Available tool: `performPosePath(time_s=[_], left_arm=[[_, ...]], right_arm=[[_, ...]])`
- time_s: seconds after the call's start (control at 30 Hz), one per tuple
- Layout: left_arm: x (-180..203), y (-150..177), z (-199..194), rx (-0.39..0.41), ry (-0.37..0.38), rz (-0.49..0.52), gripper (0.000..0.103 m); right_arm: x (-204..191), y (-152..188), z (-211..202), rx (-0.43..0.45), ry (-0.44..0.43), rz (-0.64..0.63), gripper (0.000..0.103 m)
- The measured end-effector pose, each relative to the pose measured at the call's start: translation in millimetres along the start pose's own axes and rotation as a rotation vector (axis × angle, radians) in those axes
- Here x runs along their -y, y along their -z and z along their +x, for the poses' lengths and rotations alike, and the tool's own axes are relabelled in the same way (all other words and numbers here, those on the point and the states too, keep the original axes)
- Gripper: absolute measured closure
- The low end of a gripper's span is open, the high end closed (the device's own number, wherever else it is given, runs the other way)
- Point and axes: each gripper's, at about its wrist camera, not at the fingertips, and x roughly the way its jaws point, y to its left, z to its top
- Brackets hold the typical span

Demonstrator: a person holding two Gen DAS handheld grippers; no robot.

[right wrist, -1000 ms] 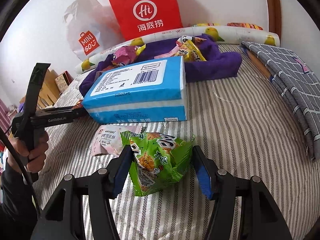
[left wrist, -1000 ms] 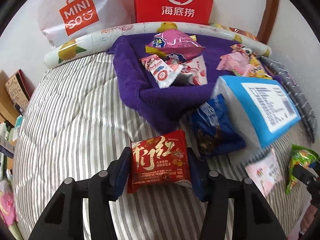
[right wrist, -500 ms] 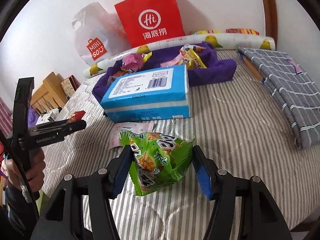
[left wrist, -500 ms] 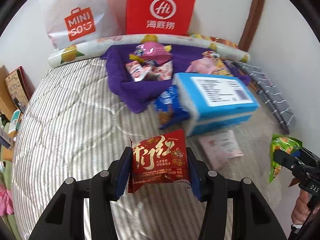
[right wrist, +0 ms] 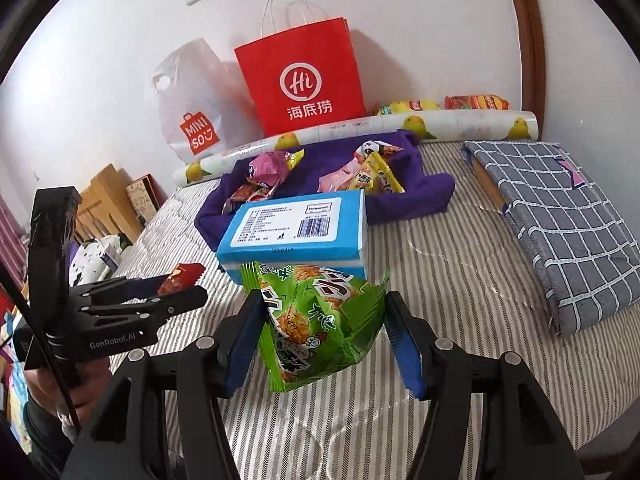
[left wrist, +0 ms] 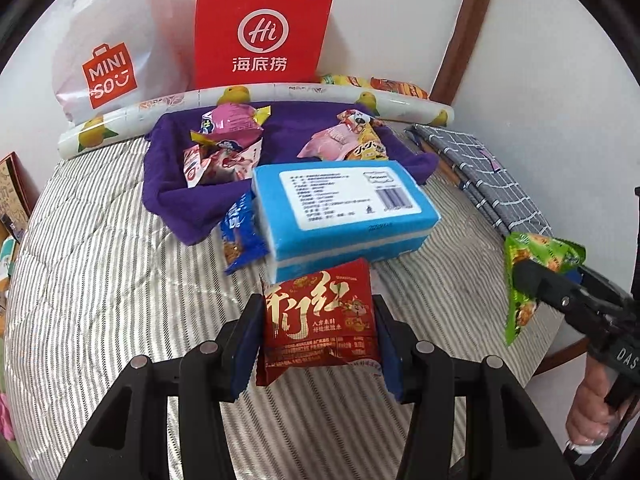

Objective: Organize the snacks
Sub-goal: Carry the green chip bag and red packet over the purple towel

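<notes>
My left gripper (left wrist: 318, 322) is shut on a red snack packet (left wrist: 320, 326) and holds it above the striped bed. In the right wrist view that same gripper (right wrist: 176, 292) sits at the left with the red packet (right wrist: 182, 276) poking out. My right gripper (right wrist: 322, 320) is shut on a green snack bag (right wrist: 320, 320), also lifted off the bed; the left wrist view shows the green bag (left wrist: 532, 272) at the right edge. Farther back, a purple towel (left wrist: 168, 184) carries several pink, red and yellow snack packets (left wrist: 228, 136).
A blue tissue pack (left wrist: 340, 204) lies mid-bed with a blue snack bag (left wrist: 240, 236) against its left side. At the wall stand a red paper bag (left wrist: 260, 32), a white plastic bag (left wrist: 104, 60) and a fruit-print roll (left wrist: 280, 92). A folded grey checked cloth (right wrist: 560, 216) lies at right.
Both grippers have risen and pulled back from the bed with their packets still held. The bed and tissue pack look smaller, and the pink packet in front of the tissue pack is now hidden.
</notes>
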Motion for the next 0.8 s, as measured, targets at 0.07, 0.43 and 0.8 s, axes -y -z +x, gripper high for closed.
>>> performPosePath(time_s=[0.07, 0.43, 0.8], left_arm=[[4, -2, 0, -0.004, -0.002, 0.008, 0.053], [7, -19, -4, 0.016, 0.008, 0.004, 0.053], [4, -47, 1, 0.043, -0.004, 0.012, 0.053]], right_arm=[[1, -1, 1, 0.003, -0.018, 0.007, 0.043], [10, -21, 6, 0.016, -0.007, -0.018, 0.043], [7, -47, 16, 0.031, 0.013, -0.063, 0.043]])
